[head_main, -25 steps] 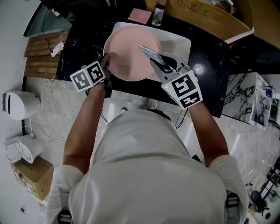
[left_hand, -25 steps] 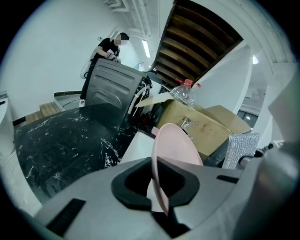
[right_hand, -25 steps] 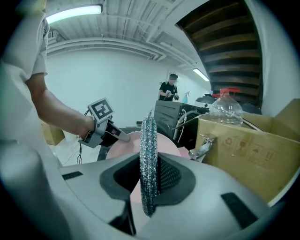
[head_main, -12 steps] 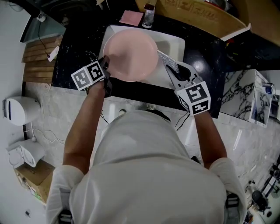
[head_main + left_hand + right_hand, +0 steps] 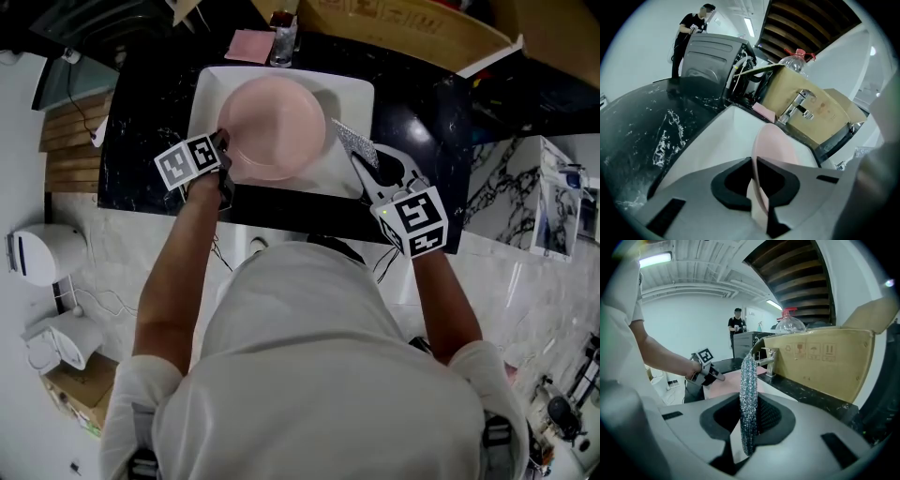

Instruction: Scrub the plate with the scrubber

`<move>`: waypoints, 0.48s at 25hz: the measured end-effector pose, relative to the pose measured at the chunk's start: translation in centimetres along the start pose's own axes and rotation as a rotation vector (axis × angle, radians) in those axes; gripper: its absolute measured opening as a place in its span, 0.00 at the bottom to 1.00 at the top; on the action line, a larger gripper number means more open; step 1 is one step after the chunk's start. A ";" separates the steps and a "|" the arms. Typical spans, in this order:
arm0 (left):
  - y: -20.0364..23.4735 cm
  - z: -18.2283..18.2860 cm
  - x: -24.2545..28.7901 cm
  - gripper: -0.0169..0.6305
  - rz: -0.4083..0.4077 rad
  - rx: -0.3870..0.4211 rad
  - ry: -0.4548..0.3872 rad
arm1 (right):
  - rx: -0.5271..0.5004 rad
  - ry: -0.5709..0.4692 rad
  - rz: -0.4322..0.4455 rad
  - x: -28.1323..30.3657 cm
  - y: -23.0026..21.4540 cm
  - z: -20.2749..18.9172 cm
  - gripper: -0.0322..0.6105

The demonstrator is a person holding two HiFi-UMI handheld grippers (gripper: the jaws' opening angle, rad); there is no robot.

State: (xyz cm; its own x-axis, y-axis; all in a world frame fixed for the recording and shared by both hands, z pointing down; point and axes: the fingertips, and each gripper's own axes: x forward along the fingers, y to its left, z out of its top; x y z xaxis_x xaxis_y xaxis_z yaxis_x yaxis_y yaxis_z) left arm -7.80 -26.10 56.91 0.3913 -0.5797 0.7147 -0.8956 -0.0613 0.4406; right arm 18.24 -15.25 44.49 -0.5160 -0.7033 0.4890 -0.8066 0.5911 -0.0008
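Note:
A pink plate (image 5: pixel 277 127) is held tilted over the white sink (image 5: pixel 349 98). My left gripper (image 5: pixel 225 150) is shut on the plate's left rim. In the left gripper view the plate (image 5: pixel 776 145) runs edge-on between the pads of that gripper (image 5: pixel 757 187). My right gripper (image 5: pixel 367 169) is shut on a flat silver scrubber (image 5: pixel 354 142), which sits just right of the plate's rim, apart from it. In the right gripper view the scrubber (image 5: pixel 749 394) stands upright in the gripper (image 5: pixel 749 427), with the plate (image 5: pixel 726 380) and the left gripper (image 5: pixel 717 376) beyond.
The sink is set in a black marble counter (image 5: pixel 150 122). A faucet (image 5: pixel 768 362), a pink cloth (image 5: pixel 248 45) and a small bottle (image 5: pixel 283 42) are at the sink's far edge. A big cardboard box (image 5: pixel 412 37) stands behind. A person (image 5: pixel 737 329) stands far off.
The scrubber has come off the plate's face and moved to the right of its rim. The plate has sunk lower into the sink, still in the left gripper.

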 end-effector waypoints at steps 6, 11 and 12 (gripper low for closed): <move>0.2 -0.8 3.2 0.06 0.041 -0.010 0.066 | 0.023 0.014 0.013 -0.4 -1.4 -0.8 0.17; 0.9 -1.7 5.7 0.06 0.090 -0.002 0.131 | 0.028 0.032 0.033 -0.5 -2.3 -1.8 0.17; 1.0 -2.0 6.0 0.07 0.104 0.003 0.145 | 0.029 0.035 0.036 -0.6 -2.5 -2.0 0.17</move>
State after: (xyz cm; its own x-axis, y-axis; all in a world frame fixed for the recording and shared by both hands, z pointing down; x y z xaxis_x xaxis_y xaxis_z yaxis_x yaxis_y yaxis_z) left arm -5.91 -28.08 62.74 0.3229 -0.4599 0.8272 -0.9334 -0.0099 0.3588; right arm 21.15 -15.58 45.95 -0.5348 -0.6672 0.5185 -0.7959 0.6038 -0.0439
